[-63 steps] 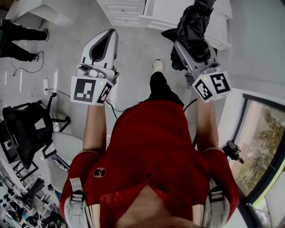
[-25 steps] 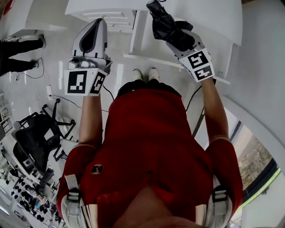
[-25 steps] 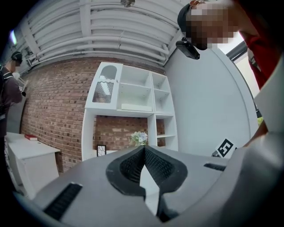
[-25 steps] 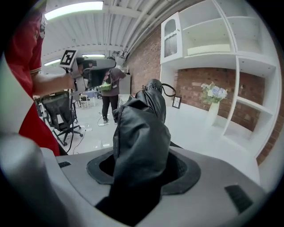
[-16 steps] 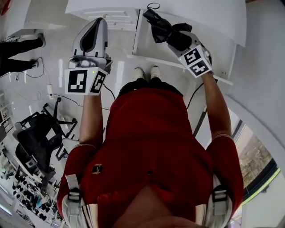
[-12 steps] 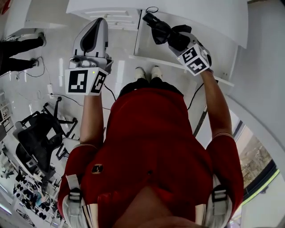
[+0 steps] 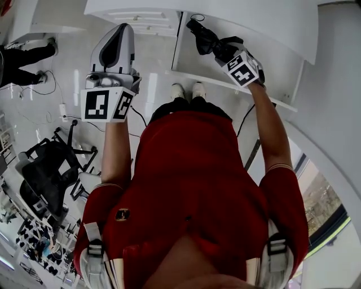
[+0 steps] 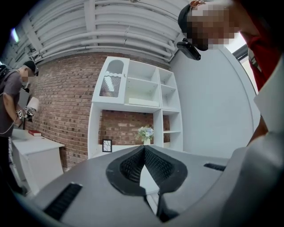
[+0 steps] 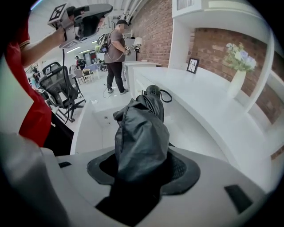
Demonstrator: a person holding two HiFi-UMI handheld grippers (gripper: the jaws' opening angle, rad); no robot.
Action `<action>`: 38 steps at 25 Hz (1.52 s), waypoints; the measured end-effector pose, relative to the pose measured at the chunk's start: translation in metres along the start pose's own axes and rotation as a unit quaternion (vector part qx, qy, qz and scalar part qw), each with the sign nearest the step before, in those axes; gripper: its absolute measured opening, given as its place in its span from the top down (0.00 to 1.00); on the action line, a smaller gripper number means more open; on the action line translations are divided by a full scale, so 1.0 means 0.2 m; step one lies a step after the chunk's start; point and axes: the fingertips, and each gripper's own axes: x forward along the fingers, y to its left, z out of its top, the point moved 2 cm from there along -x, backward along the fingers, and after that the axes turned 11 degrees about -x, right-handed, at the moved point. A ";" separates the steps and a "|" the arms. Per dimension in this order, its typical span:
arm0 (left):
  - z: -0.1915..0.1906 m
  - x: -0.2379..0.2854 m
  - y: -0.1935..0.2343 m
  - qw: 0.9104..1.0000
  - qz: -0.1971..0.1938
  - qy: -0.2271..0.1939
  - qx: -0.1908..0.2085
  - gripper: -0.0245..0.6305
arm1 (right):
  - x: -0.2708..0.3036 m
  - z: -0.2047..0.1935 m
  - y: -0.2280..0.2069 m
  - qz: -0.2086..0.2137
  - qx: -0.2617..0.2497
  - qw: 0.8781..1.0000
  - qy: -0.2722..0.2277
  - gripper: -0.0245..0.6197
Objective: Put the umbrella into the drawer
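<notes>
Umbrella (image 7: 210,40), folded, black, was gripped at its fabric end in the right claw (image 7: 224,52); the jaws stood wide but were pressed onto the bundle, which filled the gap between them in the right claw view. Compared with a couple of seconds earlier, the person had come right up to the open drawer (image 7: 176,45), and over the last second the right claw had dropped and pitched steeply downward, so the handle end with its strap (image 7: 197,17) pointed into the drawer cavity below the counter (image 7: 259,25). The umbrella was above or within the drawer opening, toward its back; contact with the drawer floor could not be judged from either view. The left claw (image 7: 124,29) was closed on nothing, its pad tips meeting, held level and well to the left of the drawer, with little change from before. Judgement: transport looked nearly finished and the placing step was in hand. Next would probably be a further lowering until the umbrella lay inside, then release. Possible risks: the strap or handle catching on the drawer's rear edge, or the length not lying flat.
</notes>
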 end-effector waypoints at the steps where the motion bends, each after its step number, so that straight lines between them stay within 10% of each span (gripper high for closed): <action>1: 0.00 -0.01 0.01 1.000 0.002 0.001 0.000 0.95 | 0.02 -0.01 0.00 0.000 0.007 1.000 0.004 0.58; 38: -0.06 -0.01 0.23 0.999 0.023 0.023 -0.010 0.95 | 0.34 -0.07 -0.09 -0.052 0.277 0.954 0.104 0.58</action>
